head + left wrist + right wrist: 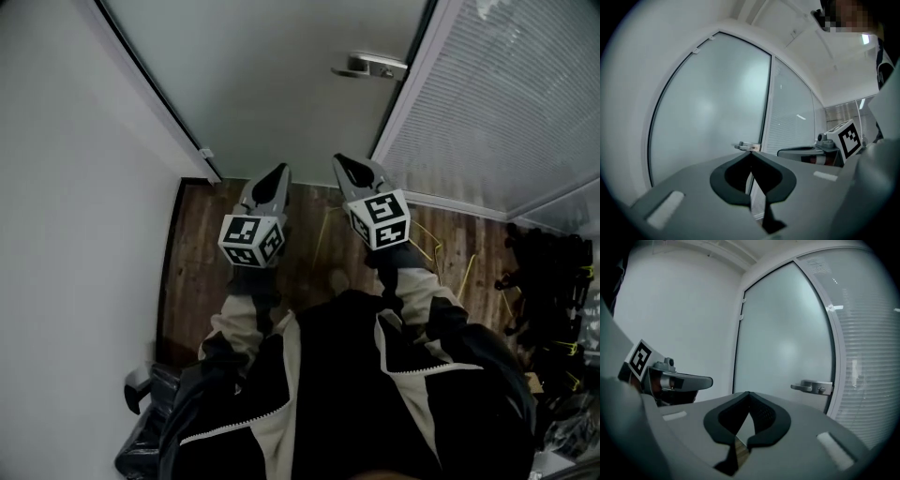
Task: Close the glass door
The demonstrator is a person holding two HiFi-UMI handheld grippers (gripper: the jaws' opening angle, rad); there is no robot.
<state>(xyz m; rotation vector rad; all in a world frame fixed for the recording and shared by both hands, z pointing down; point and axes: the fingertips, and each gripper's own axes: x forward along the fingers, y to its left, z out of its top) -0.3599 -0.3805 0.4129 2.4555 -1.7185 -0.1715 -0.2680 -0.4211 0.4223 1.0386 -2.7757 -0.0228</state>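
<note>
Your left tongs [278, 171] and right tongs [352, 165] are both pinched together, empty, short of the glass door [281, 75] ahead. Its lever handle [371, 66] sits beyond the right tongs. Frosting hides what lies behind, and the head view cuts off its top.

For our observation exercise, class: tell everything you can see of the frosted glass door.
The glass door is one pane of frosted grey-green glass with a thin dark edge. A silver lever handle sits at its right edge, small white clips at its left. It stands upright and looks shut. The left claw and right claw hang clear of it.
</note>
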